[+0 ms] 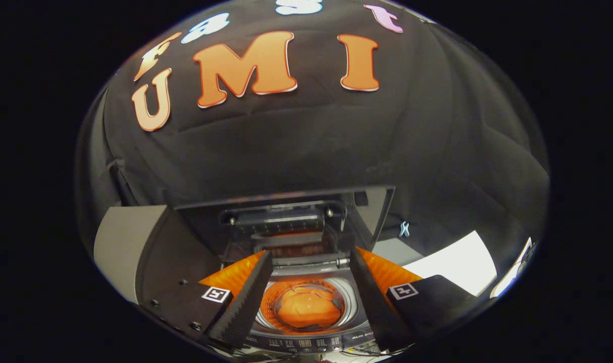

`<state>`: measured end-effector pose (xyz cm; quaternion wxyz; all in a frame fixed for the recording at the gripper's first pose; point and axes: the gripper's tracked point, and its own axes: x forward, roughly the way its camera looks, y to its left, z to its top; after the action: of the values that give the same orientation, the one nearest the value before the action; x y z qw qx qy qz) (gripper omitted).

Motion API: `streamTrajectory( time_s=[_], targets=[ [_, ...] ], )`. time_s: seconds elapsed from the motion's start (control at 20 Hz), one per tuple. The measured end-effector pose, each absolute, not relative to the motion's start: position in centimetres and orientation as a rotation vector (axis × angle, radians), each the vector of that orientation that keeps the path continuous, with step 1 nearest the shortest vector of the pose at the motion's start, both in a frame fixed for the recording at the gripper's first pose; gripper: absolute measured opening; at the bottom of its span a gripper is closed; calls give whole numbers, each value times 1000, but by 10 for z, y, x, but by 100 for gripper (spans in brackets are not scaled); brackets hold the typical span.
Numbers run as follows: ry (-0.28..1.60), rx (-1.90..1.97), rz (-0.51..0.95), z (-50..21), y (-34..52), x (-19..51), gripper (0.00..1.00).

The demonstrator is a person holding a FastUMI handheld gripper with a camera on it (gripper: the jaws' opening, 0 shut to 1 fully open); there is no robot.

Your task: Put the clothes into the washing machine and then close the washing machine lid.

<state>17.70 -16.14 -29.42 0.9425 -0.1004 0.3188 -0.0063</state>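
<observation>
A small top-loading washing machine [306,343] stands just below and ahead of my fingers. Its round drum holds a bundled orange cloth [306,308]. The glass lid [286,222] stands raised upright behind the drum opening. My gripper [311,262] hovers above the machine, open, with nothing between the fingers; the drum and the cloth show through the gap between them. The control panel with buttons runs along the machine's near edge.
A grey surface [117,242] lies beyond the left finger. A white sheet [457,267] rests to the right of the machine, with a small clip [404,229] on the cloth wall behind it. The black cloth wall rises close behind the lid.
</observation>
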Motion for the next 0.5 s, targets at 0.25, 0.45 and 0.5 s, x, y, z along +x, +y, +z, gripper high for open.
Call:
streamTrajectory(
  time_s=[0.25,0.45,0.5],
  targets=[
    [577,-231,25,-251,-137,207,99],
    [531,-246,56,-241,-120,236,99],
    [525,-247,63,-240,-115,242,99]
  ],
)
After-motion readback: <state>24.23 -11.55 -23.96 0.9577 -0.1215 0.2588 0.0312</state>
